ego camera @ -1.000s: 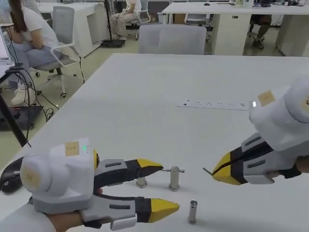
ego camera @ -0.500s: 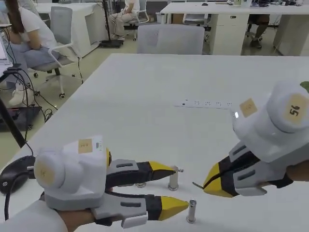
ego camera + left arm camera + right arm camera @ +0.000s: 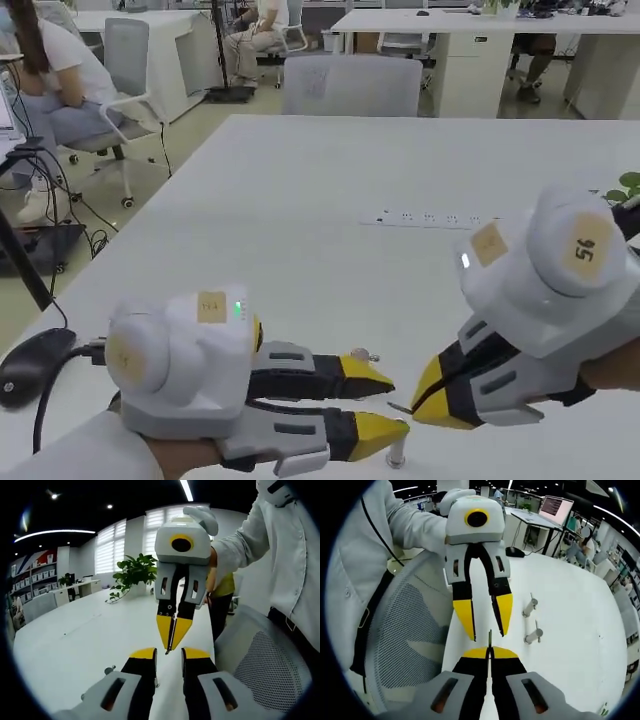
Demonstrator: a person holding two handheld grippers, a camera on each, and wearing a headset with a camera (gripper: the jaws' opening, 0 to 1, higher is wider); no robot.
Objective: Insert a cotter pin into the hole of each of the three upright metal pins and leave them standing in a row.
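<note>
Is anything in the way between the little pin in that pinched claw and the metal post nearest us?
Possibly the left claw: in the head view its lower yellow tip covers the top of the near post, right beside the cotter pin held in the right claw. Nothing else visible lies between.

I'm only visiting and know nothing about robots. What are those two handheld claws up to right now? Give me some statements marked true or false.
1. The right gripper is shut on a thin cotter pin. True.
2. The left gripper has its jaws pressed together. False: they stand open.
3. In the right gripper view, two metal pins already carry a cotter pin each. True.
4. The power strip lies on the floor. False: it lies on the white table, beyond the grippers.
</note>
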